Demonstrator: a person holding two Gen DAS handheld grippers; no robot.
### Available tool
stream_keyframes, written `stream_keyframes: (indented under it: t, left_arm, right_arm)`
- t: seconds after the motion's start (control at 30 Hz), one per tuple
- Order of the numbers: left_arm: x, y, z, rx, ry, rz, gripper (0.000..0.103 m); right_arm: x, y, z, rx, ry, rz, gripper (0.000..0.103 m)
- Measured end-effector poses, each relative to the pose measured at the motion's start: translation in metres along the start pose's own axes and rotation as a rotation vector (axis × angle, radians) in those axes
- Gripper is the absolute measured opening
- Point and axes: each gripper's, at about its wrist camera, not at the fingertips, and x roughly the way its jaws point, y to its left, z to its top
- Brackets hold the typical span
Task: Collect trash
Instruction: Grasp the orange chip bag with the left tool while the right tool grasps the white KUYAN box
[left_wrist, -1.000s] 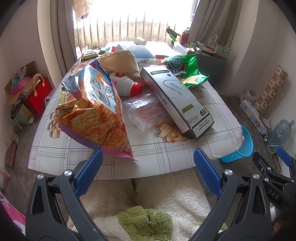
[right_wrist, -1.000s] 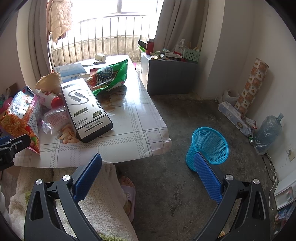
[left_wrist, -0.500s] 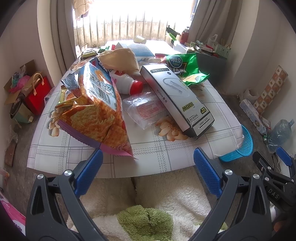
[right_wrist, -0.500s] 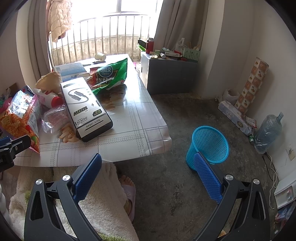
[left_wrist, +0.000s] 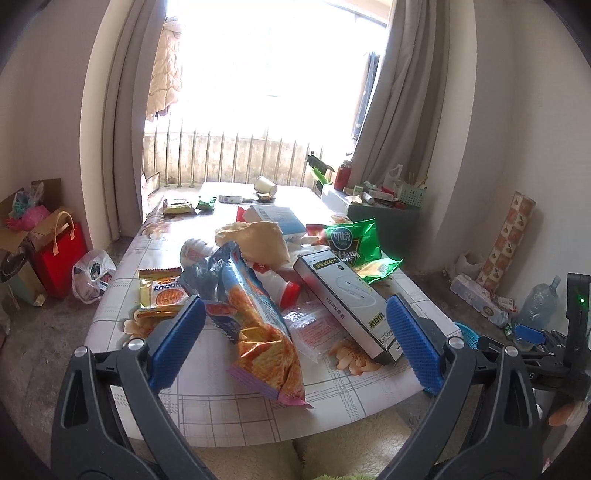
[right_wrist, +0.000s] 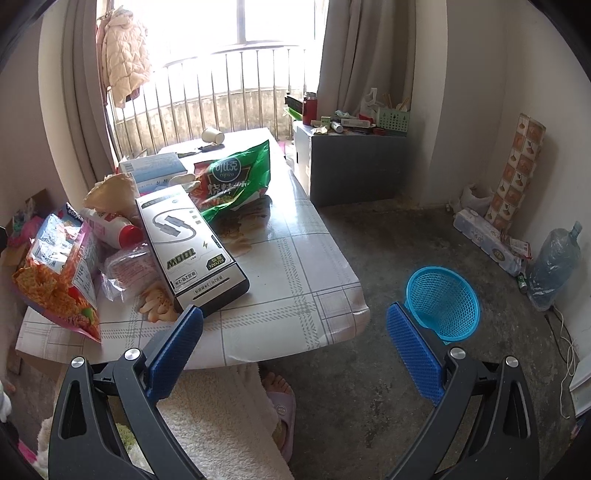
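Trash litters a low table (left_wrist: 229, 402) (right_wrist: 295, 266): an orange chip bag (left_wrist: 258, 332) (right_wrist: 59, 273), a grey-white cable box (left_wrist: 347, 299) (right_wrist: 188, 243), a green snack bag (left_wrist: 351, 243) (right_wrist: 232, 177), a clear wrapper (left_wrist: 314, 328), a white bottle with a red cap (left_wrist: 280, 288) (right_wrist: 110, 229) and a biscuit packet (left_wrist: 162, 291). My left gripper (left_wrist: 295, 339) is open, low at the table's near edge, its blue pads either side of the chip bag. My right gripper (right_wrist: 295, 347) is open, empty, over the table's near right corner. A blue mesh basket (right_wrist: 441, 302) (left_wrist: 467, 334) stands on the floor right of the table.
A paper cup (left_wrist: 266, 185) and small packets lie at the table's far end. A grey cabinet (right_wrist: 351, 162) stands beyond the table. A water bottle (right_wrist: 554, 269) and packs line the right wall. Bags (left_wrist: 55, 254) sit left. A person's slippered foot (right_wrist: 280, 398) shows under the table.
The left gripper has dropped lower and tilted up, closer to the table edge and chip bag. The right gripper has moved slightly forward. Both stayed open.
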Motion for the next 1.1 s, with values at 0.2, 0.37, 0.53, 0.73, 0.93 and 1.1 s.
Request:
stream_keyframes:
  t: [0.2, 0.37, 0.53, 0.73, 0.93, 1.1]
  left_arm:
    - [0.018, 0.034, 0.005, -0.135, 0.094, -0.038, 0.094]
    - [0.046, 0.046, 0.004, -0.202, 0.208, -0.105, 0.094]
    - [0.067, 0.045, 0.004, -0.209, 0.273, -0.1, 0.094]
    - [0.084, 0.05, 0.0, -0.233, 0.329, -0.058, 0.094]
    - [0.09, 0.054, -0.005, -0.227, 0.381, -0.04, 0.07]
    - [0.089, 0.058, -0.009, -0.256, 0.395, -0.053, 0.042]
  right_arm:
    - [0.014, 0.022, 0.033, -0.025, -0.031, 0.157, 0.097]
    - [0.051, 0.055, 0.068, -0.116, 0.074, 0.339, 0.097]
    - [0.1, 0.088, 0.085, -0.181, 0.193, 0.433, 0.097]
    - [0.136, 0.115, 0.086, -0.276, 0.29, 0.437, 0.097]
    - [0.15, 0.127, 0.086, -0.358, 0.333, 0.419, 0.097]
    - [0.161, 0.13, 0.084, -0.388, 0.357, 0.379, 0.097]
